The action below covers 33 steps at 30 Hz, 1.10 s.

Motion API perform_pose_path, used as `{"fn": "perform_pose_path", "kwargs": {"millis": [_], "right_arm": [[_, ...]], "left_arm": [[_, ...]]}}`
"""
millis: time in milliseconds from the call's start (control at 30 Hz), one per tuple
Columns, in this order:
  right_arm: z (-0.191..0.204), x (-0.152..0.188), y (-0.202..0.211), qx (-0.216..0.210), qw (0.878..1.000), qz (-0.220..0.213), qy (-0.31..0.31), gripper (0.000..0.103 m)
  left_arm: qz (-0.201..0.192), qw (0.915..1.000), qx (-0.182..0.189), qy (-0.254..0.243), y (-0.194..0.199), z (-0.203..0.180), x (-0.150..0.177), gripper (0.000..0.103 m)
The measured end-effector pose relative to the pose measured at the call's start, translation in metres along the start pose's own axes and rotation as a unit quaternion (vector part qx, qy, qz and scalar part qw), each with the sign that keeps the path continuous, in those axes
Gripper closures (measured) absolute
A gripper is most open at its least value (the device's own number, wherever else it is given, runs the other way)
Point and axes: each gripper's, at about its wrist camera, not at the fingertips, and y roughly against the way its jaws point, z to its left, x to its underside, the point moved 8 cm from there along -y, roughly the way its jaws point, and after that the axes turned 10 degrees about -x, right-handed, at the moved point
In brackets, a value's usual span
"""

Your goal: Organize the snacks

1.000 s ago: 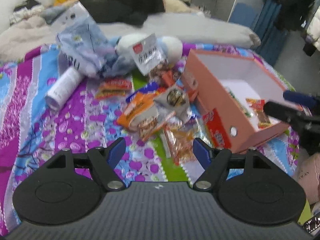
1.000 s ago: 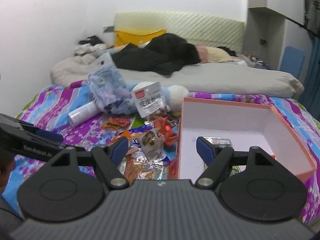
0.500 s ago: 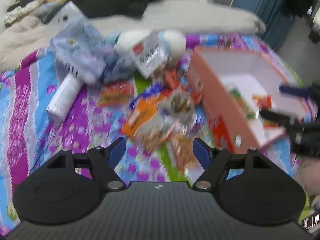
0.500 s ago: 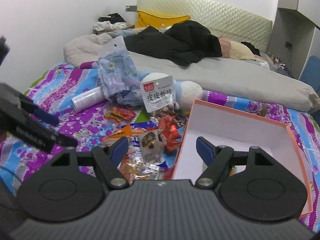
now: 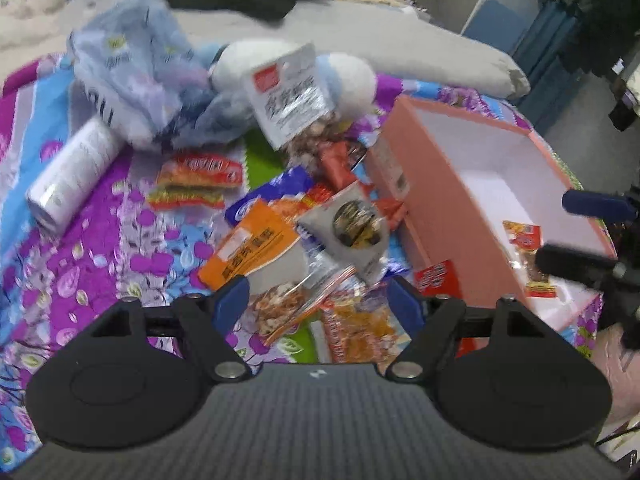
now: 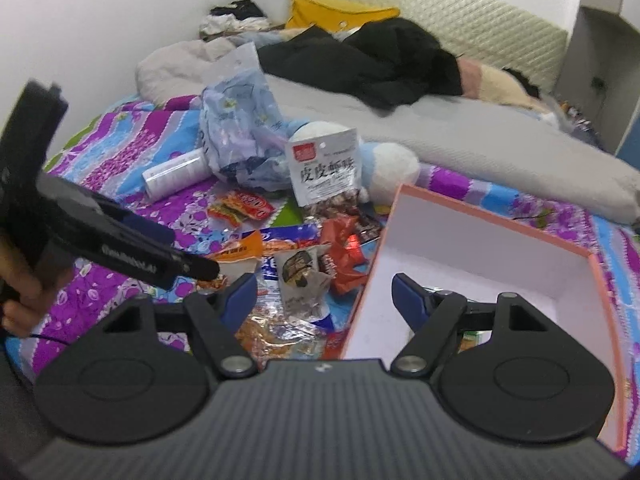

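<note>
While your left gripper [image 5: 318, 300] hovers over the snack pile [image 5: 304, 232] beside the pink box [image 5: 448, 216], jaws empty and widening, note these packets are light, crinkly and slippery: pinch a sealed edge. Your right gripper [image 6: 324, 292], empty, is narrowing.

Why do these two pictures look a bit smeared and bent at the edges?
Left wrist view: motion blur smears the snack pile and pink box, while the gripper stays sharp. Right wrist view: clearer, with soft blur on the other gripper; the fisheye lens bows the headboard. Lighting is even, without harsh glare.
</note>
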Motion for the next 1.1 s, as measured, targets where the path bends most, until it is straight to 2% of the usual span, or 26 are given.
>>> {"fn": "perform_pose_path", "kwargs": {"millis": [100, 233, 300, 467, 533, 667, 833, 1000, 1100], "right_arm": [[-0.005, -0.002, -0.021, -0.014, 1.0, 0.017, 0.004, 0.033], [-0.01, -0.003, -0.053, -0.042, 0.998, 0.045, 0.002, 0.036], [-0.009, -0.005, -0.065, -0.052, 0.997, 0.055, 0.011, 0.04], [0.001, -0.007, -0.095, -0.076, 0.993, 0.083, 0.039, 0.04], [0.004, -0.007, -0.11, -0.07, 0.991, 0.101, 0.059, 0.04], [0.004, -0.003, -0.137, -0.051, 0.985, 0.144, 0.083, 0.04], [0.004, -0.001, -0.16, -0.037, 0.979, 0.177, 0.097, 0.04], [0.003, -0.001, -0.176, -0.039, 0.976, 0.196, 0.082, 0.04], [0.0, 0.0, -0.186, -0.033, 0.975, 0.207, 0.073, 0.04]], "left_arm": [[0.005, 1.0, -0.003, 0.005, -0.022, 0.009, 0.007, 0.019], [0.007, 0.9997, 0.025, -0.002, -0.044, 0.013, 0.017, 0.019], [-0.001, 0.9995, 0.031, -0.007, -0.05, 0.015, 0.019, 0.019], [-0.021, 0.9982, 0.055, -0.01, -0.062, 0.02, 0.022, 0.019], [-0.027, 0.9972, 0.069, -0.013, -0.064, 0.018, 0.023, 0.019], [-0.046, 0.9953, 0.055, -0.064, -0.065, 0.012, 0.023, 0.019], [-0.076, 0.9912, 0.024, -0.105, -0.065, 0.009, 0.02, 0.013], [-0.082, 0.9815, 0.008, -0.173, -0.075, -0.005, 0.023, 0.013], [-0.076, 0.9796, 0.011, -0.186, -0.082, -0.008, 0.025, 0.014]]}}
